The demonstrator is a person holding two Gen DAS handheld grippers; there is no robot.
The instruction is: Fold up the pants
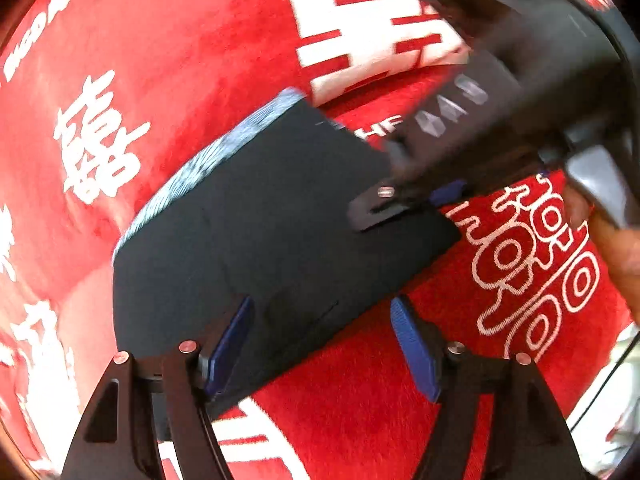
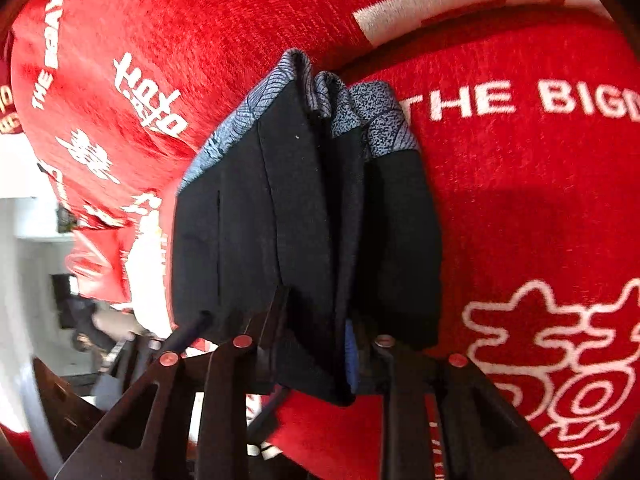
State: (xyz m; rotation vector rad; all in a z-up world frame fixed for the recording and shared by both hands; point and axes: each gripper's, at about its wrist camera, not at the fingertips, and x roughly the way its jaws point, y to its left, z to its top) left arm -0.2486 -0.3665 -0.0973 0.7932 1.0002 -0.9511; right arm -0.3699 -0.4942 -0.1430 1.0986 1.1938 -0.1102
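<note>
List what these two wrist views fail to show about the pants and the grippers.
- Left wrist view: the right gripper is motion-blurred, so its contact with the pants is unclear.
- Right wrist view: the pants hide the right gripper pads; only bunched layers show.
- Both views: waistband, legs and fold count cannot be made out.
- The red cloth runs past every edge; what lies under it is hidden.

I see bright, even light; the red cloth (image 1: 192, 60) bows at fisheye edges, corners black, motion blur throughout.
</note>
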